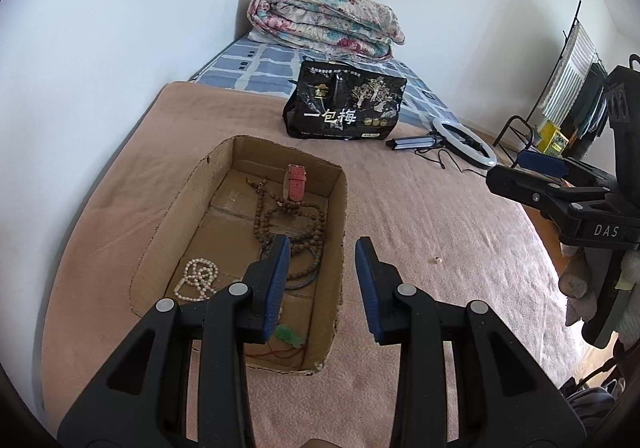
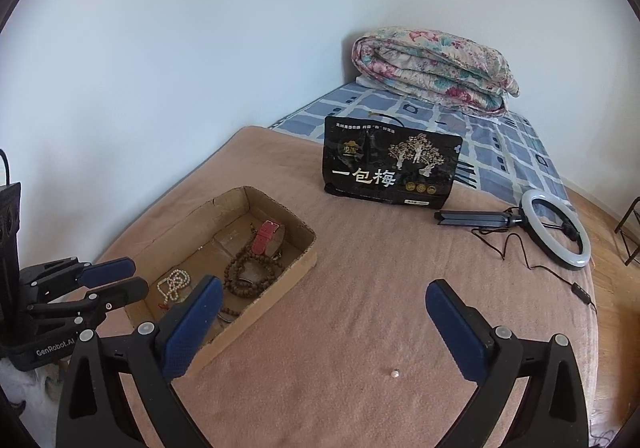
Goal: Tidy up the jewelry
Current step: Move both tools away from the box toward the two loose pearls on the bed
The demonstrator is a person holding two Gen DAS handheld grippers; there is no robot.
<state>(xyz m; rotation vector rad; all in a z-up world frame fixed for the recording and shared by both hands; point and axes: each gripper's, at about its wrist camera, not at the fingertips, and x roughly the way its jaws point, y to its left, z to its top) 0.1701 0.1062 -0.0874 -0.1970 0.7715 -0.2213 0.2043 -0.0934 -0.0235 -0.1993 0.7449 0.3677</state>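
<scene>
We see one small bead (image 2: 395,372) left on the pink blanket (image 2: 360,288), outside the box (image 2: 296,268) that holds the other jewelry. It lies just ahead of our right tongs (image 2: 324,324), between the wide-spread fingers, so that hand is nearer. Our left tongs (image 1: 322,284) hang over the box, partly apart, holding nothing.

Pink blanketed bed (image 2: 360,308) — cardboard box (image 2: 256,312), black bag (image 2: 390,167), ring light (image 2: 556,228), bead (image 2: 395,372)
</scene>
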